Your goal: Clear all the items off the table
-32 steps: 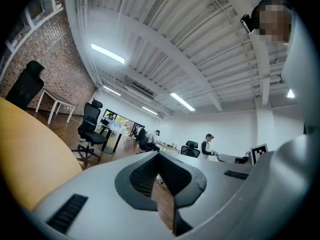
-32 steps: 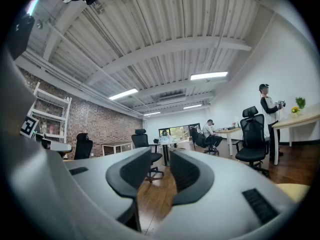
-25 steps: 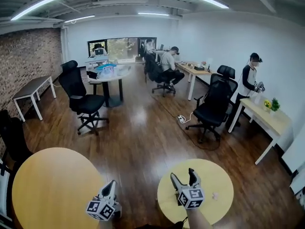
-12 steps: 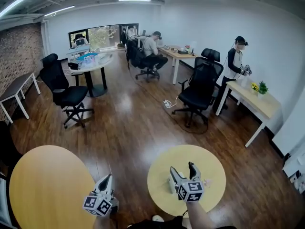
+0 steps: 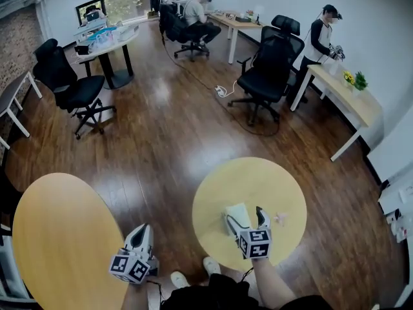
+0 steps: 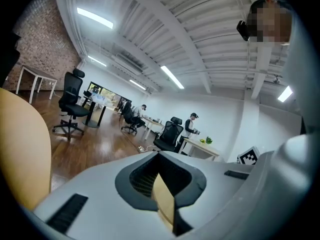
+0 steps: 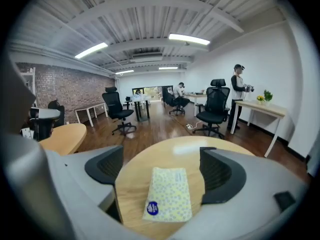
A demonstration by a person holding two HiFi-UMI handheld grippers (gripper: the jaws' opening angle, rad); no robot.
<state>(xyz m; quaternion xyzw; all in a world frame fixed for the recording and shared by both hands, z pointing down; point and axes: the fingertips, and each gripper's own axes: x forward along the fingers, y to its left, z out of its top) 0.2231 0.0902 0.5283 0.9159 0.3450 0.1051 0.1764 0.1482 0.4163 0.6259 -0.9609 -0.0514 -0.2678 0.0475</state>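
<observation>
A flat yellow patterned packet [image 7: 170, 194] with a blue round sticker lies on the small round wooden table [image 5: 258, 179]. My right gripper [image 7: 162, 171] hangs low over it, its jaws opening. The packet lies between the jaws and the pads stand clear of its sides. In the head view the packet [image 5: 237, 212] shows just ahead of the right gripper [image 5: 245, 219]. A small pale crumpled scrap [image 5: 279, 219] rests on the table to its right. My left gripper [image 5: 140, 237] hovers over the floor left of the table, jaws together and empty.
A larger round wooden table [image 5: 58, 237] stands at the left. Black office chairs [image 5: 71, 86] [image 5: 268, 60] and a white cable [image 5: 222, 90] are on the wooden floor beyond. A person [image 5: 319, 34] stands at a desk [image 5: 348, 102] on the right. My shoes [image 5: 210, 265] show below the small table.
The head view has tipped down onto the small table. My right gripper has moved over the packet and its jaws have spread wider. The left gripper stays low at the left.
</observation>
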